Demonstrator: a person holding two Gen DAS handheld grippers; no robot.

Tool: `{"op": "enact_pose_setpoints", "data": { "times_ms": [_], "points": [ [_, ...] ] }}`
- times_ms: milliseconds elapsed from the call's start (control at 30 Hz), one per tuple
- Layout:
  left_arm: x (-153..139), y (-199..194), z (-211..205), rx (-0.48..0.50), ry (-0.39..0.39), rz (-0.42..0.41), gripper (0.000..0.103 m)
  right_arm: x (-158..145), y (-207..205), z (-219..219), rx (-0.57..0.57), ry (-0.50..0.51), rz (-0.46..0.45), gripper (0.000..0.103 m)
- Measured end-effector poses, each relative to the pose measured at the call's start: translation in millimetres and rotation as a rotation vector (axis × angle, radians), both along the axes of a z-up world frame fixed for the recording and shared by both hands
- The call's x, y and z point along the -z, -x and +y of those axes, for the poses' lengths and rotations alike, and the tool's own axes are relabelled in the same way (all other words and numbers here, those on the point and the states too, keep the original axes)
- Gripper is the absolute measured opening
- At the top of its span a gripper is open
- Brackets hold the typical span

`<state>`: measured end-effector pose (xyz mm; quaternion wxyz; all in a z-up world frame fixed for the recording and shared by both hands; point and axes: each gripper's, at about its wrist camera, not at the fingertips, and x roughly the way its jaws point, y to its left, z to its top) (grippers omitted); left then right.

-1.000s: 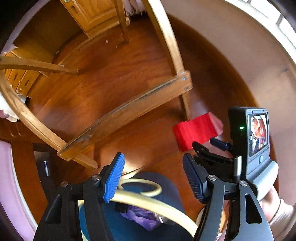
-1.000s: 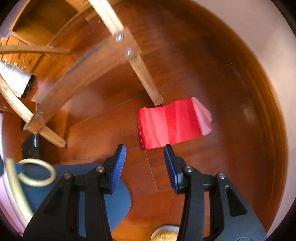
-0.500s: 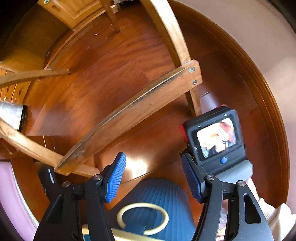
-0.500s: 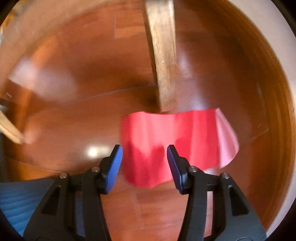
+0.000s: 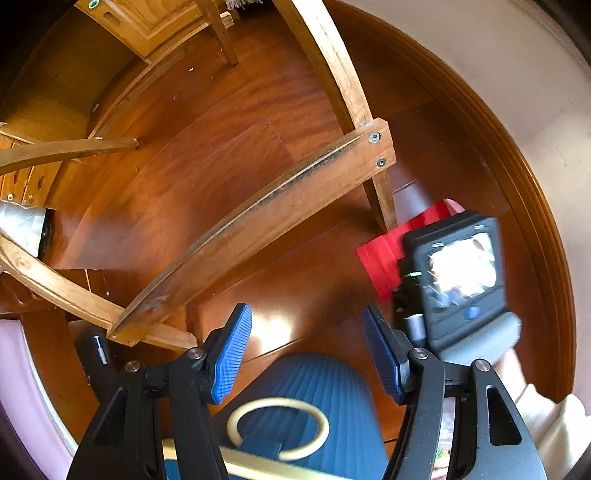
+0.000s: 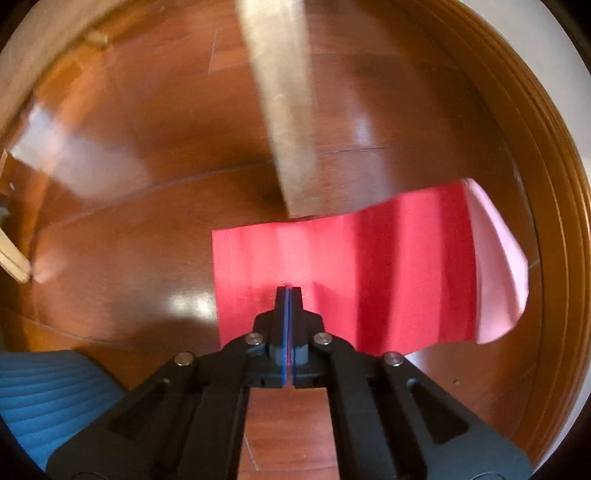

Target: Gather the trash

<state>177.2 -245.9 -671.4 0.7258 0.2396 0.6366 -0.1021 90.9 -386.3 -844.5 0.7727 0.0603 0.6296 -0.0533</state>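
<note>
A folded sheet of red paper (image 6: pixel 369 277) lies on the wooden floor beside a chair leg (image 6: pixel 288 129); in the left wrist view the red paper (image 5: pixel 380 254) is partly hidden behind the right gripper's body. My right gripper (image 6: pixel 289 292) points down at the paper's near edge with its jaws shut, and a red sliver shows between the pads. My left gripper (image 5: pixel 306 350) hangs open with nothing between its fingers. It is above a blue ribbed bag (image 5: pixel 314 380) with a gold ring handle (image 5: pixel 277 428).
A wooden chair frame with a curved crossbar (image 5: pixel 258 214) stands over the floor just left of the paper. A skirting board (image 5: pixel 517 177) and pale wall run along the right. A silver object (image 5: pixel 22 225) lies at the far left, and a wooden cabinet (image 5: pixel 147 22) stands behind.
My right gripper dropped onto the red paper and its jaws went from open to shut. The left gripper sank a little, so the bag's ring handle now shows fully.
</note>
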Motion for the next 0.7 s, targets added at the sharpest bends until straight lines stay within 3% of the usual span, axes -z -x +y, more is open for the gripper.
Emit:
{"op": "enact_pose_setpoints", "data": {
  "times_ms": [167, 300, 333, 367, 433, 600, 700],
  "points": [
    [-11, 13, 7, 0.004, 0.011, 0.009, 0.063, -38, 29, -24, 0.085, -0.104, -0.109, 0.0],
    [-19, 20, 10, -0.001, 0.032, 0.009, 0.063, -50, 44, -74, 0.263, -0.193, -0.147, 0.0],
    [-21, 22, 11, 0.0, 0.042, 0.008, 0.063, -49, 44, -90, 0.303, -0.183, -0.145, 0.005],
    [-22, 23, 10, 0.001, 0.045, 0.005, 0.063, -48, 48, -101, 0.324, -0.174, -0.141, 0.028],
    [-23, 24, 10, 0.003, 0.053, 0.0, 0.063, -42, 48, -117, 0.347, -0.158, -0.148, 0.064],
    [-19, 24, 6, 0.005, 0.062, 0.001, 0.063, -31, 34, -140, 0.295, -0.137, -0.152, 0.064],
    [-16, 22, 5, 0.0, 0.067, 0.008, 0.062, -17, 12, -144, 0.235, -0.099, -0.107, 0.064]
  ]
}}
